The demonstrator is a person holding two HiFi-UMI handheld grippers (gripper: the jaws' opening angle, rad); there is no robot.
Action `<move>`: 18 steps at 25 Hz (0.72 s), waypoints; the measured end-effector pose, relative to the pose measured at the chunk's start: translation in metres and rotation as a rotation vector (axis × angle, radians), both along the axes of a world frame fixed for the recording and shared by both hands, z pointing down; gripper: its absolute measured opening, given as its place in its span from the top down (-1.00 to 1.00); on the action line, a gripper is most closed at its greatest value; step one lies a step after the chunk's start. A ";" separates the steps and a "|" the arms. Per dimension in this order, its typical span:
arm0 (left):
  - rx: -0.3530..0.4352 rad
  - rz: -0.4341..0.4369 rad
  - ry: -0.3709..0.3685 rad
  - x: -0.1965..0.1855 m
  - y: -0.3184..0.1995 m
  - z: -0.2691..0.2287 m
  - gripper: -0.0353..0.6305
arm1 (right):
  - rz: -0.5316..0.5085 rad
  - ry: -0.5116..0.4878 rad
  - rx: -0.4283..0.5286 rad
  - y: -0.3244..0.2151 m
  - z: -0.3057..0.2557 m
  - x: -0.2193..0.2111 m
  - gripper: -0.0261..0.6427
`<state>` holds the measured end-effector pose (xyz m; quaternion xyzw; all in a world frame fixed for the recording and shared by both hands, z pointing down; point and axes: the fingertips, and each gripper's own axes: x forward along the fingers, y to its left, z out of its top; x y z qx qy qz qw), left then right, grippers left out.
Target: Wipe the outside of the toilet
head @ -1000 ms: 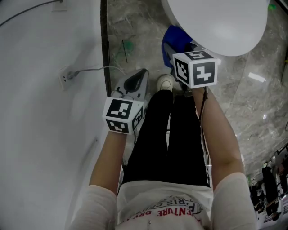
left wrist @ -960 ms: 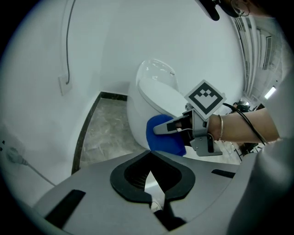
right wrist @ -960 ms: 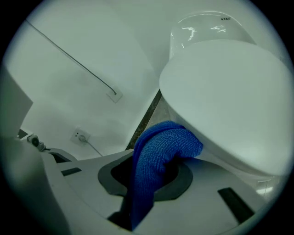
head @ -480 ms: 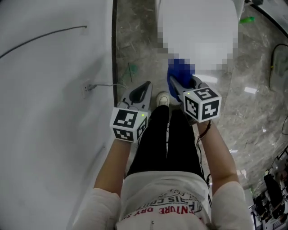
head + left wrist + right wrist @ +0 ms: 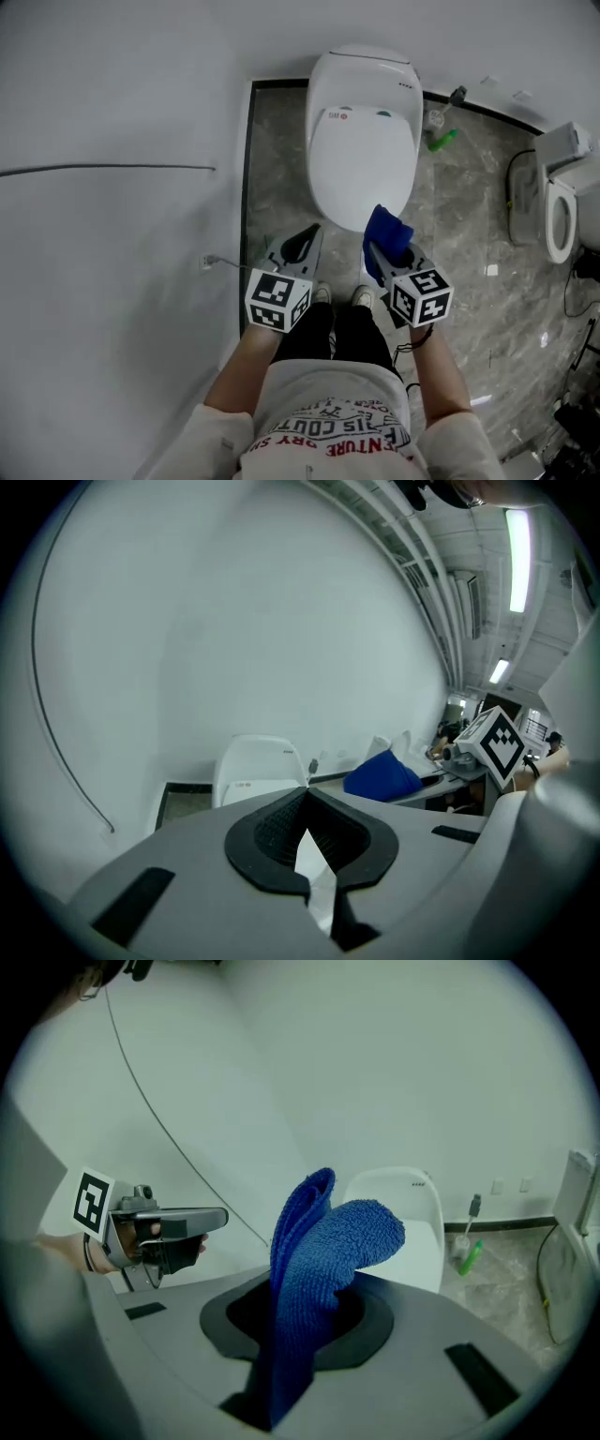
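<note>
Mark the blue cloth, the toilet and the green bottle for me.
blue cloth [image 5: 387, 232]: head view, on its bunched upper fold.
toilet [image 5: 364, 161]: head view, on the closed lid.
green bottle [image 5: 442, 141]: head view, on its body.

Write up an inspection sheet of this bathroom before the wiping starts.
Surface: grey marble floor, white wall on the left.
Job's things: toilet, lid down; blue cloth held short of it.
Clutter: green bottle on the floor beside the toilet.
Grippers: right gripper shut on the blue cloth; left gripper shut, empty.
Cables: short cord at the wall socket; thin wall cable.
Surroundings: second toilet at the right.
</note>
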<state>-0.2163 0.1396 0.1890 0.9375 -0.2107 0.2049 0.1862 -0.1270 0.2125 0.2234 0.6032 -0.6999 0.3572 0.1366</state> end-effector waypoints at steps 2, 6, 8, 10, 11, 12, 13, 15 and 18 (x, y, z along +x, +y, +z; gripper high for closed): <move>0.020 0.017 0.014 0.005 0.012 -0.031 0.87 | 0.027 0.038 0.033 0.010 -0.037 0.007 0.71; 0.088 0.054 0.048 0.015 0.022 -0.092 0.87 | 0.044 0.113 0.094 0.030 -0.102 0.014 0.71; 0.155 0.081 0.063 0.018 0.020 -0.124 0.87 | 0.033 0.169 0.132 0.036 -0.129 0.014 0.71; 0.222 0.093 0.082 0.019 0.018 -0.158 0.87 | 0.024 0.217 0.175 0.041 -0.155 0.013 0.71; 0.245 0.091 0.102 0.020 0.017 -0.175 0.87 | 0.022 0.235 0.205 0.042 -0.169 0.014 0.71; 0.253 0.085 0.129 0.020 0.017 -0.193 0.87 | 0.022 0.250 0.238 0.042 -0.184 0.016 0.71; 0.246 0.075 0.161 0.020 0.019 -0.208 0.87 | 0.023 0.262 0.270 0.043 -0.198 0.017 0.71; 0.213 0.049 0.213 0.015 0.027 -0.232 0.87 | 0.024 0.279 0.318 0.048 -0.224 0.019 0.71; 0.221 0.013 0.241 0.013 0.035 -0.267 0.87 | 0.023 0.295 0.367 0.053 -0.262 0.028 0.71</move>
